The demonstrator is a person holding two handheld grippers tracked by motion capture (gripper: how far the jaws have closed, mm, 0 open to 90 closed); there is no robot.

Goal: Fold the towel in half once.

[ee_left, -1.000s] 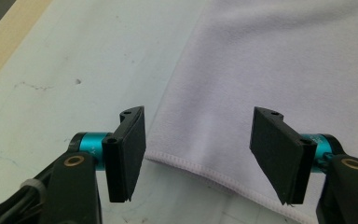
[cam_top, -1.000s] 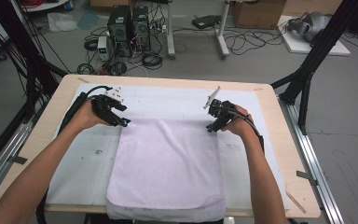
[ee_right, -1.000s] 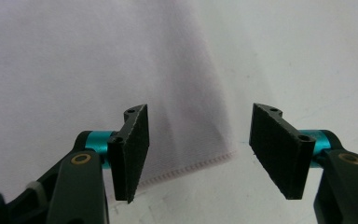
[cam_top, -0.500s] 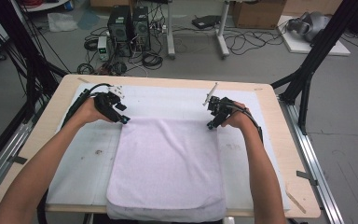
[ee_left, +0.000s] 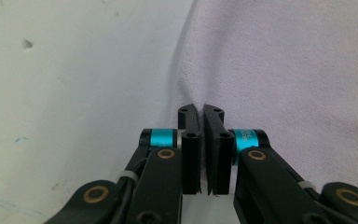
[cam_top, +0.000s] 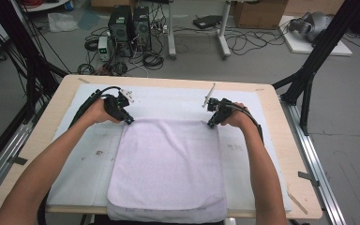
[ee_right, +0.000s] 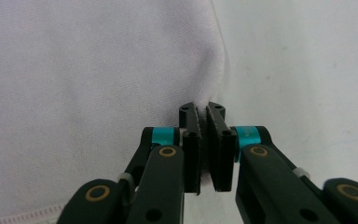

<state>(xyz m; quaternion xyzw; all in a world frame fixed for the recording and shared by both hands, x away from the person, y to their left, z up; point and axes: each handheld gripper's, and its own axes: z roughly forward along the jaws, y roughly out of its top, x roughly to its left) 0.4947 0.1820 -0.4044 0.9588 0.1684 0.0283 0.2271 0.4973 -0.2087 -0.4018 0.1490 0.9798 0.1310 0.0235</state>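
A pale lilac towel [cam_top: 168, 164] lies flat on a white mat [cam_top: 168, 101], its near edge hanging over the table front. My left gripper [cam_top: 129, 121] sits at the towel's far left corner, my right gripper [cam_top: 211, 124] at its far right corner. Both have just been closing. In the left gripper view the jaws [ee_left: 201, 109] stand together, pinching the raised edge of the towel [ee_left: 284, 70]. In the right gripper view the towel [ee_right: 98, 70] has its corner clamped between the jaws of that gripper [ee_right: 202, 108].
The mat covers most of a wooden table [cam_top: 290, 140] with rounded corners. Black frame posts [cam_top: 318, 56] stand at both sides. Beyond the far edge, computer towers [cam_top: 129, 23] and loose cables lie on the floor.
Both hands have sunk a little onto the towel's far corners, and both pairs of jaws have shut on the cloth.
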